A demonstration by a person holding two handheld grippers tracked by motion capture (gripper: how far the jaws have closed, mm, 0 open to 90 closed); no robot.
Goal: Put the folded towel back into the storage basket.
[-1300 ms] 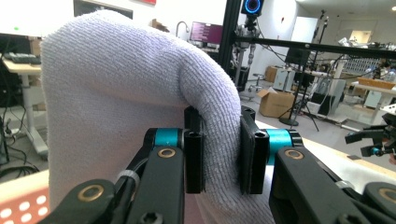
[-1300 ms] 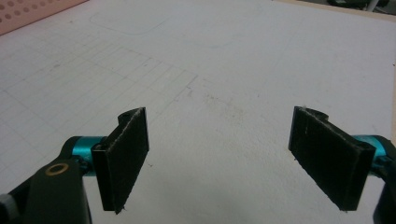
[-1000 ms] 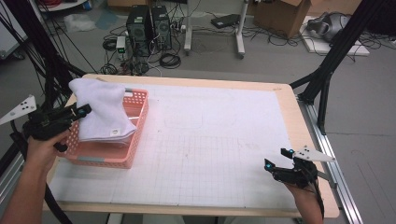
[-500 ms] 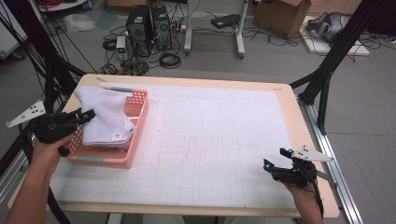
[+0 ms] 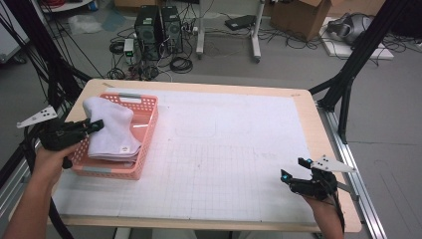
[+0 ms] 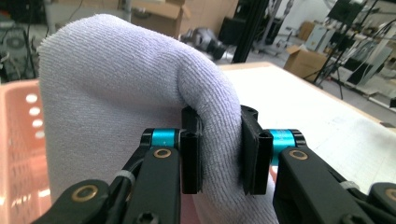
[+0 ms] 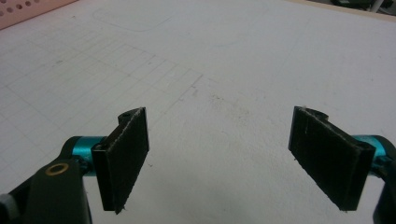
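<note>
White towel (image 6: 116, 84), soft and folded, pinched by left fingers (image 6: 190, 161); right fingers (image 7: 126, 156) wide.

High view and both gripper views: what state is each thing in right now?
White terry-cloth towel: bunched, draped over the basket, a fold pinched.
Pink perforated plastic basket: upright at the table's left, holding the towel.
Left gripper: jaws shut on the towel fold.
Right gripper: jaws wide open, holding nothing, over the white gridded mat.
</note>
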